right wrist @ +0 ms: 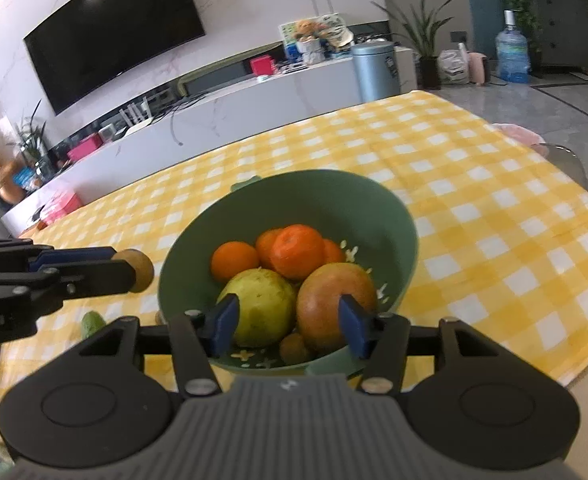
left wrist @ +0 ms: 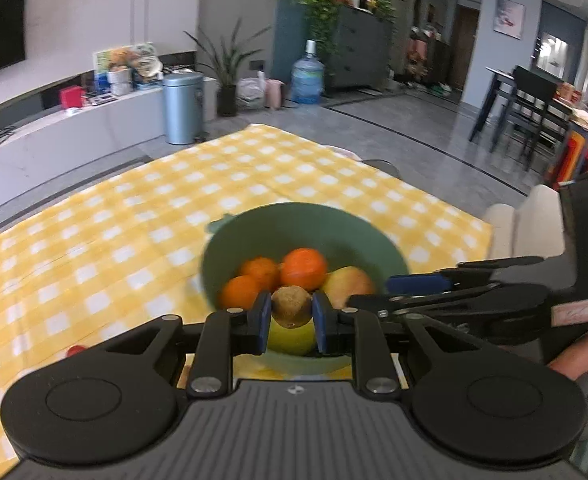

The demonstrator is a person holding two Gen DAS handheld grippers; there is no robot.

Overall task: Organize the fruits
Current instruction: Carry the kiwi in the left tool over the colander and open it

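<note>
Your left gripper (left wrist: 291, 324) clamps a kiwi (left wrist: 291, 306) above the green bowl (right wrist: 334, 196), ready to drop it in; your right gripper (right wrist: 287, 330) hangs half-open, empty, over the bowl's fruit.

A black television (right wrist: 113, 32) hangs on the pale marble wall above a long white cabinet (right wrist: 229, 120). Grey tile floor (left wrist: 394, 124) runs to a dark dining table (left wrist: 502, 80).

Left gripper (left wrist: 291, 322) is hiding most of the yellow-green fruit (left wrist: 291, 340); bowl (left wrist: 253, 236) is showing blurred.
</note>
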